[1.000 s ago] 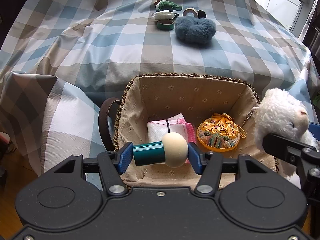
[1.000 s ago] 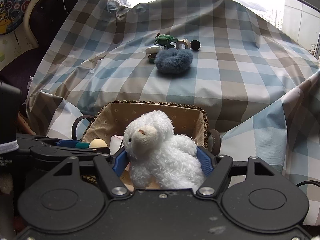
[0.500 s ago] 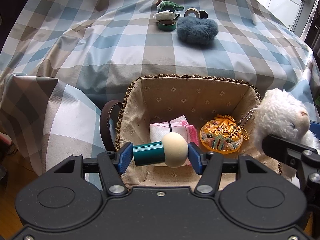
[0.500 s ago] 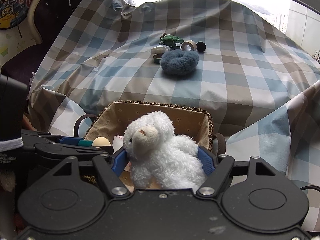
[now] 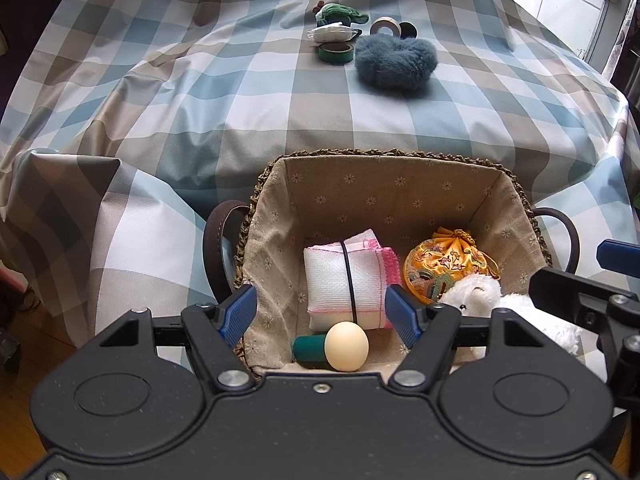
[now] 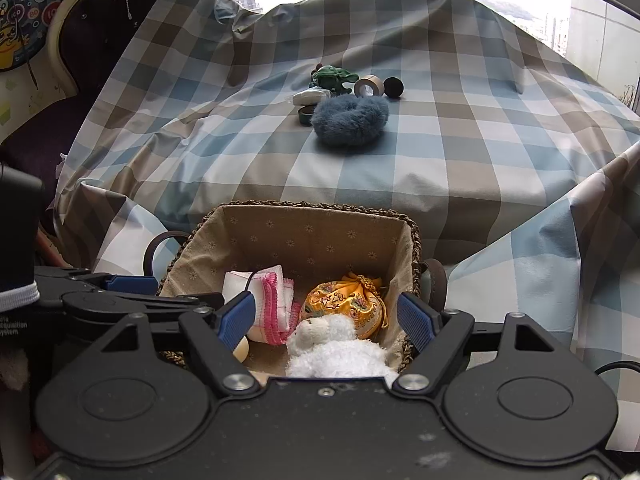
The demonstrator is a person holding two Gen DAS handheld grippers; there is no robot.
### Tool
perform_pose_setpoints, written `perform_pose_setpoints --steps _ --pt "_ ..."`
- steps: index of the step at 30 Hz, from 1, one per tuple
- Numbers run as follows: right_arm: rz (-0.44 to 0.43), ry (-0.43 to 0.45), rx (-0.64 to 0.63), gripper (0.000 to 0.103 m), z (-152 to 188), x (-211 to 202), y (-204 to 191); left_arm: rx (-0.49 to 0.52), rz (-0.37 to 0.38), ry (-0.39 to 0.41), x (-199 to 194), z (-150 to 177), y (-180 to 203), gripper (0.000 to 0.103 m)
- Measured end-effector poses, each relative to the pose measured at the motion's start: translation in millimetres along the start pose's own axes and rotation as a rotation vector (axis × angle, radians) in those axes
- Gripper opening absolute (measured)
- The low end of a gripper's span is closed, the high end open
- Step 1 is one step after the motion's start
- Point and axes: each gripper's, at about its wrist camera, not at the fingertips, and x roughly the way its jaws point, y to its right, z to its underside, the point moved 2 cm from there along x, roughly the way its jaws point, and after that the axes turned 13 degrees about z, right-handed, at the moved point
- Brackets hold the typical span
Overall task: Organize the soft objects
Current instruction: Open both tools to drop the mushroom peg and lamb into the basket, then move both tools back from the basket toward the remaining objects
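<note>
A cloth-lined wicker basket (image 5: 384, 196) (image 6: 316, 236) sits at the near edge of the checked table. In it lie a folded white and pink cloth (image 5: 344, 284) (image 6: 268, 300), an orange embroidered pouch (image 5: 444, 264) (image 6: 344, 304), a cream ball with a green handle (image 5: 344, 346) and a white plush lamb (image 5: 480, 296) (image 6: 336, 348). My left gripper (image 5: 320, 312) hangs over the basket, its jaws opening, the ball lying loose below them. My right gripper (image 6: 326, 318) is also opening, and the lamb rests on the basket floor between its jaws, free of the pads.
Far back on the table lie a fluffy blue-grey ring (image 5: 394, 60) (image 6: 350, 118), a green plush toy (image 5: 340, 12), tape rolls (image 5: 386, 26) and a white packet (image 5: 332, 34). A dark chair (image 6: 80, 60) stands at the left. Checked cloth drapes down on both sides of the basket.
Both grippers opened. The ball with the green handle fell from the left jaws into the basket, and the white lamb dropped out of the right jaws onto the basket floor.
</note>
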Motion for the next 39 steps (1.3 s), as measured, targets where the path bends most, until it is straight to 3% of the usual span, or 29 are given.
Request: perform_pose_setpoints --steps 39 --pt "0.0 0.003 0.017 0.078 0.8 -2.0 5.0 0.034 -0.019 -0.004 -4.1 3.6 6.1 0.07"
